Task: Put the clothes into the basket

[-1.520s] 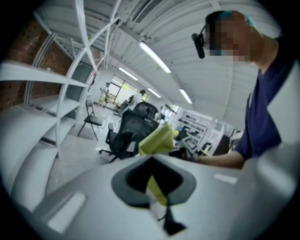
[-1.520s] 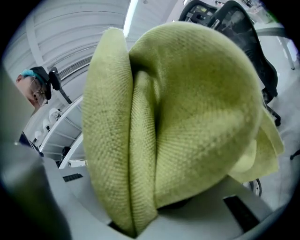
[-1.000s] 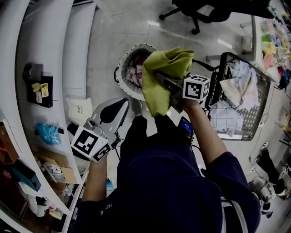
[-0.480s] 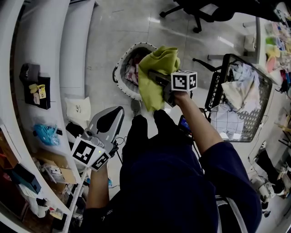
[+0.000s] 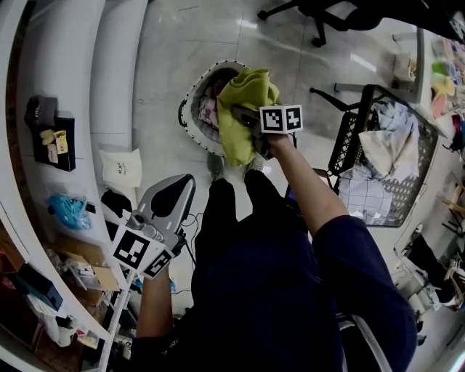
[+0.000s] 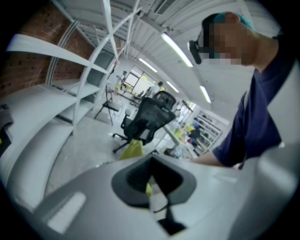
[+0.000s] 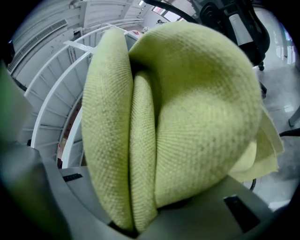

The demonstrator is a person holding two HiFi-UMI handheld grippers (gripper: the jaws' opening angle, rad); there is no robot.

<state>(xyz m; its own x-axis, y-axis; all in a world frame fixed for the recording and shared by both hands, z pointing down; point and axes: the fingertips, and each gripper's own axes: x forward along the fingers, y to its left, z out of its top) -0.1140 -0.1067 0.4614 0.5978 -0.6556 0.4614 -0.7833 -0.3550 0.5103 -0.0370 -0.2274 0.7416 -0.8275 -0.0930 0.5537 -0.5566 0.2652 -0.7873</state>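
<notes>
A yellow-green cloth (image 5: 243, 109) hangs bunched in my right gripper (image 5: 245, 122), which is shut on it just over the near rim of the round white basket (image 5: 190, 120) on the floor. The basket holds several clothes, pink and white ones among them. In the right gripper view the folded cloth (image 7: 178, 117) fills the picture and hides the jaw tips of the right gripper (image 7: 154, 211). My left gripper (image 5: 173, 200) hangs low at the person's left side, shut and holding nothing. The left gripper view shows its jaws (image 6: 152, 180) together, with the cloth (image 6: 132, 149) far beyond them.
A black wire cart (image 5: 347, 149) at the right holds more clothes (image 5: 385, 145). White curved shelves (image 5: 73, 109) run along the left with small items on them. A black office chair (image 5: 320, 14) stands beyond the basket. The person's legs are right behind the basket.
My right gripper has dropped with the yellow-green cloth, from above the basket down towards its rim. The left gripper has sunk a little at the person's side.
</notes>
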